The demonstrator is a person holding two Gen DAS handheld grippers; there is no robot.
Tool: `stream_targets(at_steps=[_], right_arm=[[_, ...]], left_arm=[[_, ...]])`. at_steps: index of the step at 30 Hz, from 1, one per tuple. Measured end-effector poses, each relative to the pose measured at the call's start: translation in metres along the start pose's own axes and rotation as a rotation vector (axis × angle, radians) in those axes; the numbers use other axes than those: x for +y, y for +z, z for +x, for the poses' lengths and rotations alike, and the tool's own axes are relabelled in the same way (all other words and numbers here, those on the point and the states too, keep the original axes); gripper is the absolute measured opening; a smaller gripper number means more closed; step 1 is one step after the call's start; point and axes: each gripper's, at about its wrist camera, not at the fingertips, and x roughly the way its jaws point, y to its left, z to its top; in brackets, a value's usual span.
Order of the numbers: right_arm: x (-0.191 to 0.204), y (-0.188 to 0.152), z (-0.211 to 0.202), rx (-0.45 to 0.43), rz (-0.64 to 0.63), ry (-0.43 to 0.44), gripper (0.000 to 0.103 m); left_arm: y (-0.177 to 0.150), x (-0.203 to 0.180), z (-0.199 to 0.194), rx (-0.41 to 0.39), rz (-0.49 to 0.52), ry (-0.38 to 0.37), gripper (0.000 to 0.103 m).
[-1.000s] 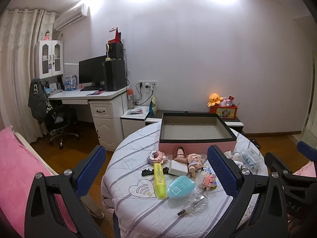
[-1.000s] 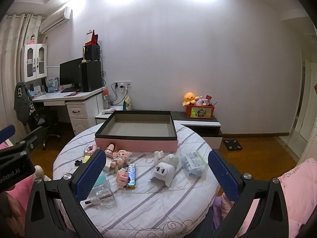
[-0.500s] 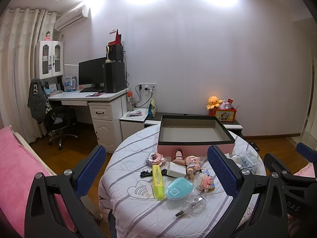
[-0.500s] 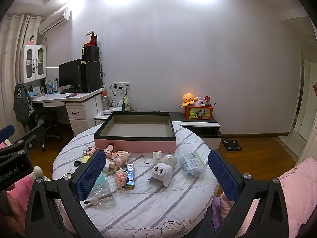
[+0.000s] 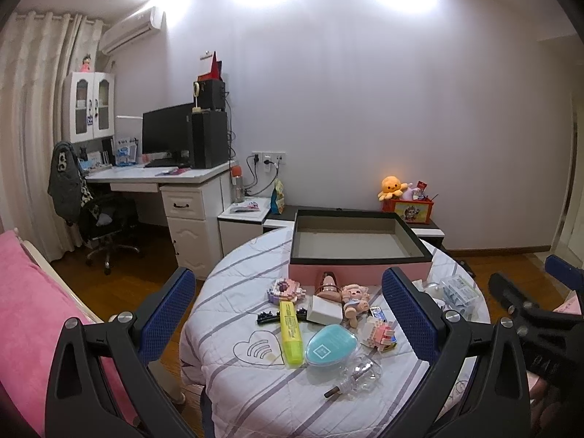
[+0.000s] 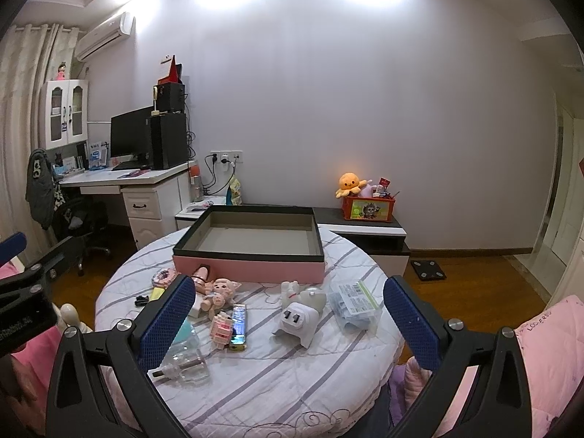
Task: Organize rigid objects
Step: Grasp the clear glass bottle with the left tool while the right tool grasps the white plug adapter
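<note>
Both grippers have drawn back slightly from the round counter (image 6: 292,372), so the clutter looks smaller. Left gripper (image 5: 288,314) and right gripper (image 6: 288,314) hover level, jaws released and empty. Nearest lie a clear bottle (image 5: 356,376), teal case (image 5: 330,345) and yellow highlighter (image 5: 291,330), its label unreadable; beyond, the pink tray (image 6: 252,246) stands empty.

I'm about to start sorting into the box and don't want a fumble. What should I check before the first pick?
1. Left gripper open, nothing held: ok.
2. Right gripper open, nothing held: ok.
3. Pink box open, nothing visible inside: ok.
4. Yellow highlighter free to lift: not ok, it lies across a black clip.
5. Clear bottle capped: cannot tell.
</note>
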Motion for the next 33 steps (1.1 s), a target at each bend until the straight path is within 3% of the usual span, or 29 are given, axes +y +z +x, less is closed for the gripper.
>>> stream_targets(at_steps=[6, 14, 21, 31, 33], right_arm=[[-0.027, -0.022, 0.03, 0.09, 0.01, -0.031, 0.103], [-0.042, -0.065, 0.081, 0.242, -0.018, -0.04, 0.103], [-0.046, -0.075, 0.111, 0.296, -0.021, -0.019, 0.103], [-0.031, -0.078, 0.133, 0.323, -0.031, 0.039, 0.103], [-0.029, -0.077, 0.138, 0.325, -0.022, 0.054, 0.103]], left_arm=[[-0.036, 0.008, 0.033, 0.103, 0.007, -0.024, 0.103], [-0.092, -0.024, 0.083, 0.271, 0.073, -0.093, 0.103], [-0.116, -0.038, 0.108, 0.343, 0.069, -0.124, 0.103], [-0.121, -0.052, 0.118, 0.369, 0.071, -0.167, 0.102], [-0.121, -0.053, 0.122, 0.375, 0.061, -0.18, 0.098]])
